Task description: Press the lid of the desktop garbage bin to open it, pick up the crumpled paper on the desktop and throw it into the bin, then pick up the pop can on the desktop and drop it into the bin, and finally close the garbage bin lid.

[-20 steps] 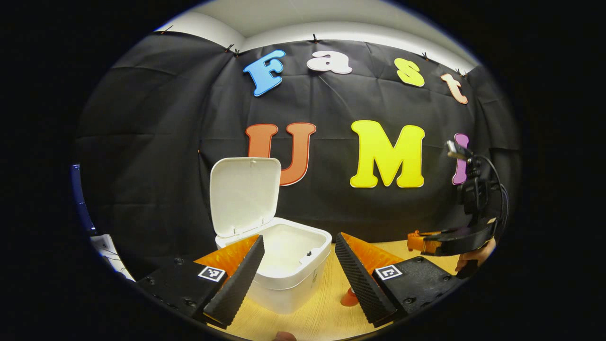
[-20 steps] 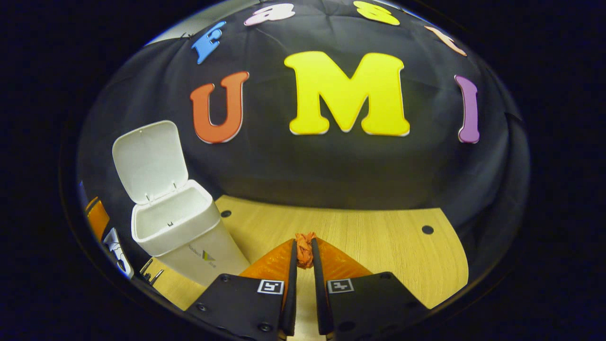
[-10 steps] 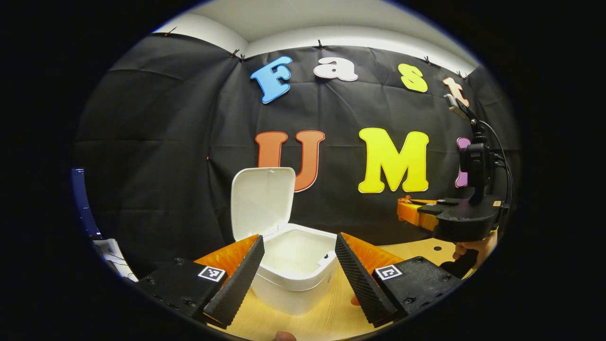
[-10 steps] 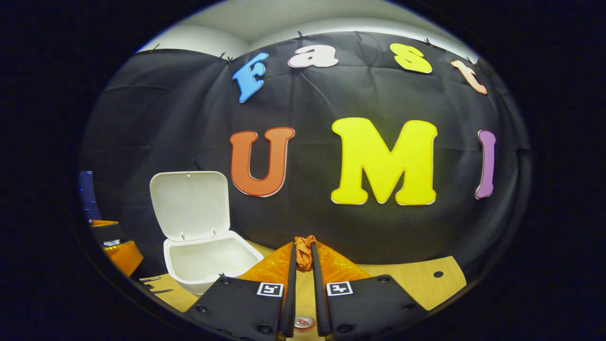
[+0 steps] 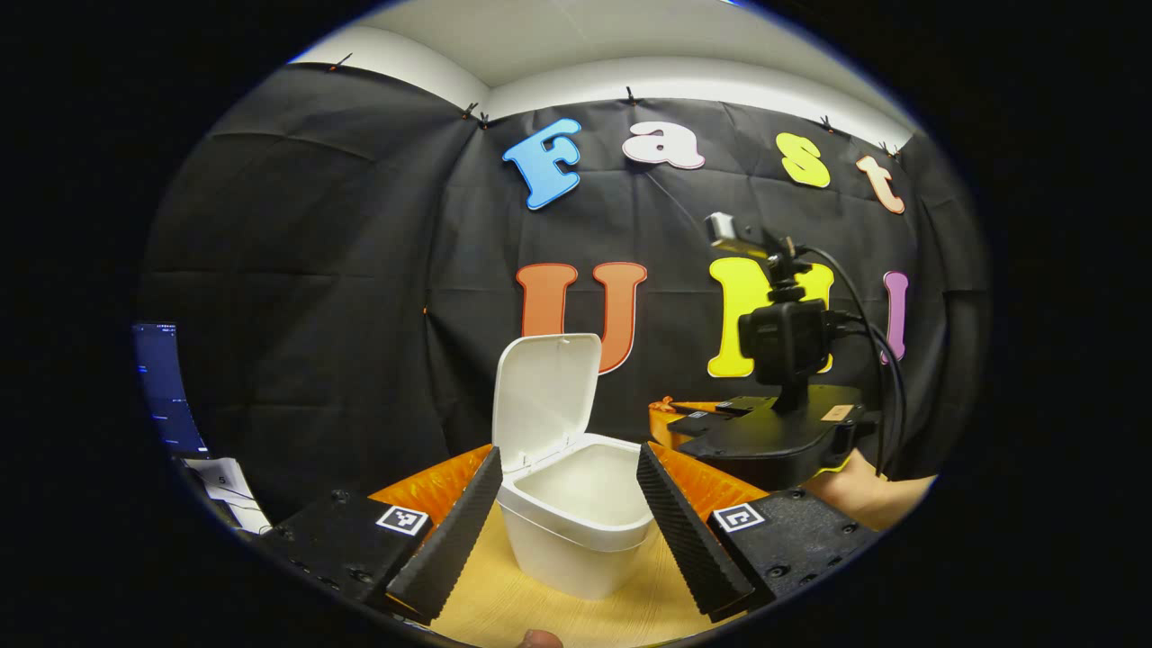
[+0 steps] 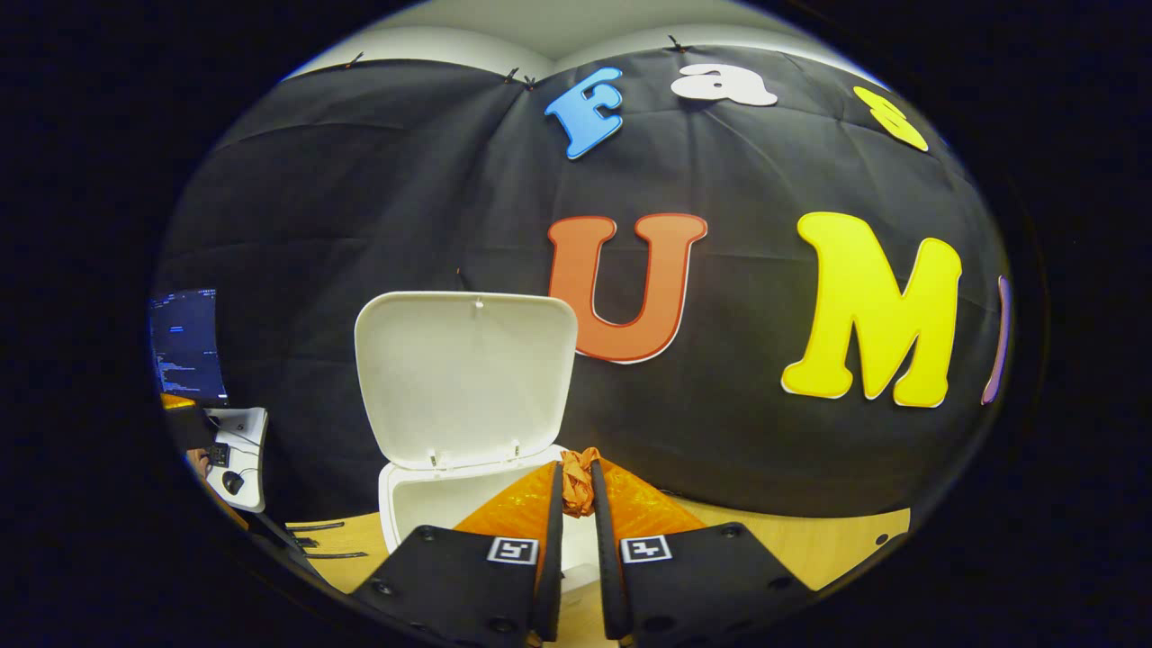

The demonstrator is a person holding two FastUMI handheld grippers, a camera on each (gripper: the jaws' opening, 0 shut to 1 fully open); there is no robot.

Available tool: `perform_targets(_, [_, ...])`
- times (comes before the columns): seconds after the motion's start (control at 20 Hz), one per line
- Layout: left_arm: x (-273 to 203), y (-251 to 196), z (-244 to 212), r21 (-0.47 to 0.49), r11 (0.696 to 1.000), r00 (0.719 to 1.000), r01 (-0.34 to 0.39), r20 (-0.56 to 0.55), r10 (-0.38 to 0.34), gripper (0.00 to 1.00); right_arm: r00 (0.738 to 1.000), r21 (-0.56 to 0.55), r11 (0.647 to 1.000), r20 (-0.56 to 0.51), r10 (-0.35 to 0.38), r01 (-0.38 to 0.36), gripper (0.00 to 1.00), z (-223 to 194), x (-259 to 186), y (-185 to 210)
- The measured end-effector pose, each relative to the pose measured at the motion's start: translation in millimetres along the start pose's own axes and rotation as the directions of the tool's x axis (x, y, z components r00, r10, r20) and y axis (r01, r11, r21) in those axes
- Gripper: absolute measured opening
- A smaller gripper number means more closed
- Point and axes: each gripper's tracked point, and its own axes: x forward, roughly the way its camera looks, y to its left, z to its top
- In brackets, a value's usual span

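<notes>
Over the bin (image 6: 468, 504), our right gripper (image 6: 576, 486) has arrived, clamped on the crumpled paper (image 6: 577, 480). We release next. Left gripper (image 5: 567, 504) stays spread apart.

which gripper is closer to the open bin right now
Right. The right gripper, shut on the crumpled paper, hangs at the bin's rim, just above its right edge. The left gripper, open, sits back on the near side, the bin framed between its fingers.

Both grippers share one build: the left gripper (image 5: 567, 522) and right gripper (image 6: 576, 549) have black screwed housings, square black-and-white markers and ridged pads. The right one carries a camera (image 5: 781, 342) with black cables (image 5: 877, 360).
</notes>
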Motion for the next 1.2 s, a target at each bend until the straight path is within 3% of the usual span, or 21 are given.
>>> perform_targets(0.25, [-3.0, 17.3, -2.2, 0.018, 0.999, 0.999, -0.033, -0.006, 0.033, 0.99, 0.999, -0.001, 1.000, -0.044, 0.029, -0.029, 0.30, -12.9, 16.0, 15.5])
perform_targets(0.35, [-1.5, 18.5, -4.0, 0.017, 0.999, 0.999, -0.040, -0.009, 0.041, 0.99, 0.997, 0.007, 0.999, -0.058, 0.052, -0.052, 0.41, -17.2, 17.3, 20.9])
perform_targets(0.4, [-1.4, 17.8, -4.8, 0.014, 0.999, 0.999, -0.041, -0.012, 0.041, 0.99, 0.996, 0.003, 0.998, -0.059, 0.063, -0.063, 0.72, -17.3, 13.8, 20.4])
perform_targets(0.5, [-0.3, 15.6, -5.1, 0.011, 0.999, 0.999, -0.037, -0.016, 0.037, 0.99, 0.997, -0.015, 0.998, -0.046, 0.060, -0.061, 0.90, -15.1, 11.4, 20.3])
perform_targets(0.8, [3.6, 3.9, -6.8, 0.014, 1.000, 0.999, -0.026, -0.018, 0.027, 0.99, 1.000, -0.018, 1.000, 0.010, 0.012, -0.012, 0.94, 0.0, -5.9, 0.6])
perform_targets(1.2, [25.7, -33.9, -26.7, 0.011, 1.000, 0.998, 0.023, -0.063, -0.022, 0.99, 0.977, 0.013, 0.980, 0.076, -0.199, 0.199, 0.92, 8.6, -65.2, -90.8])
